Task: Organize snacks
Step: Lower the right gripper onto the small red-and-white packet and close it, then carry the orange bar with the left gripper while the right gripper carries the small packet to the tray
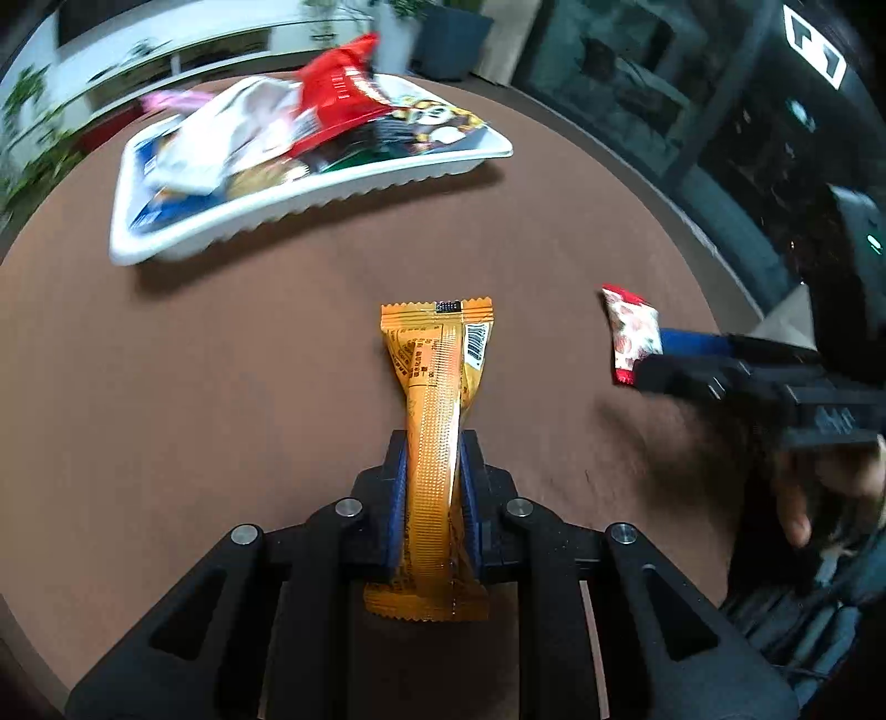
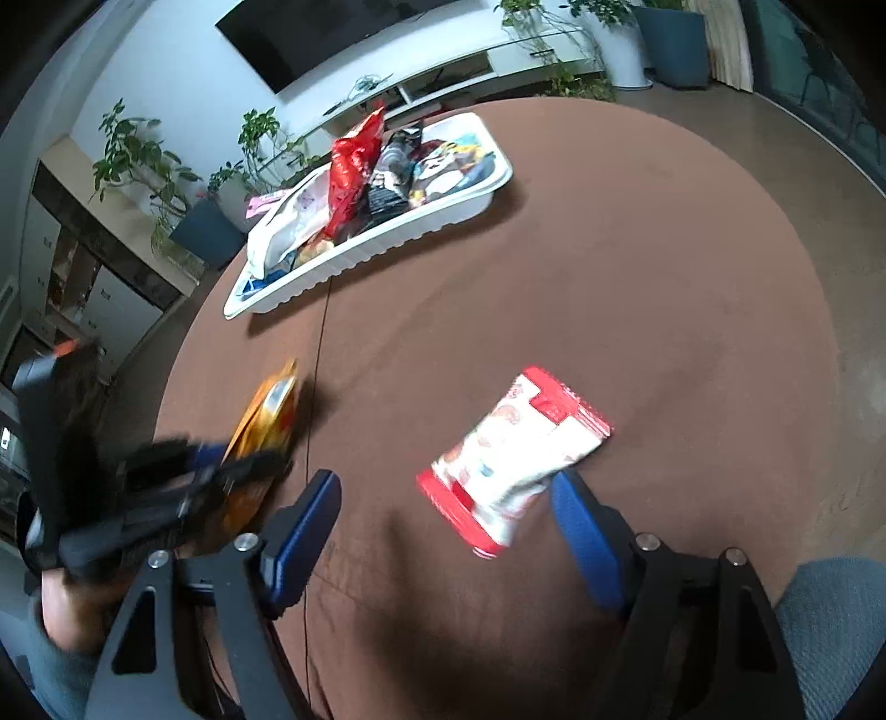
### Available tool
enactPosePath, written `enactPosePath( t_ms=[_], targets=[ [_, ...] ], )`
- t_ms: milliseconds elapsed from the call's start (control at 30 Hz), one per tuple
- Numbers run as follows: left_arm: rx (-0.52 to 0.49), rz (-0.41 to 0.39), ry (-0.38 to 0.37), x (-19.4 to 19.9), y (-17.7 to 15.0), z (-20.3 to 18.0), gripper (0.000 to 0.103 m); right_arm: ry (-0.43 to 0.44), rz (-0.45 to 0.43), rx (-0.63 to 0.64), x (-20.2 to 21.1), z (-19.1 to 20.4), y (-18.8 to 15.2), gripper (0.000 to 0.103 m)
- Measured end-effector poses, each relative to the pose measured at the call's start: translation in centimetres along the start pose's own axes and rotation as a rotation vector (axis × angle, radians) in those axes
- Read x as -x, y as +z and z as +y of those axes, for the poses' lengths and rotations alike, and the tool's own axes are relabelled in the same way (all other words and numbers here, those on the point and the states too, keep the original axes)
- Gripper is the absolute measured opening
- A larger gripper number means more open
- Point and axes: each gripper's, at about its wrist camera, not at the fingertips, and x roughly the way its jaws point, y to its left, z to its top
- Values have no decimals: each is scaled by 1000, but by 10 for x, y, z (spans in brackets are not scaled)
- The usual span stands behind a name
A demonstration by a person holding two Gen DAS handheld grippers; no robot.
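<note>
A round brown table carries a white ribbed plastic tray heaped with snacks at eleven o'clock. The left gripper pinches a crinkled orange foil packet. The right gripper stands open around a red-and-white snack pouch, one blue pad touching it. Collection seems underway; next, closing squarely, then carrying both trayward.

Both grippers are built alike: the left gripper and the right gripper have matte black angular frames with triangular cut-outs and round silver screw heads at the linkage joints. Their fingers carry flat blue pads on the inner faces. A black-and-white square marker sits on a black body at the upper right of the left wrist view, and a grey-blue sleeve shows at the right wrist view's lower right edge.
</note>
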Motion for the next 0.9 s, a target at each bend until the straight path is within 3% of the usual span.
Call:
enactPosePath(
  t_ms=[167,300,433,567,900],
  targets=[
    [67,-50,11,3,-27,5,16,-53,15,99,-15,16,11,72],
    [86,-74,24,-2,-27,14,16,-163,9,219,-21,33,3,70],
    [90,-87,27,6,-41,-5,16,-221,0,269,-20,35,-2,56],
    [95,-93,31,16,-51,-7,16,-237,9,275,-17,30,2,41],
    [91,-110,35,22,-55,-9,16,-219,31,286,-16,27,4,32]
  ],
)
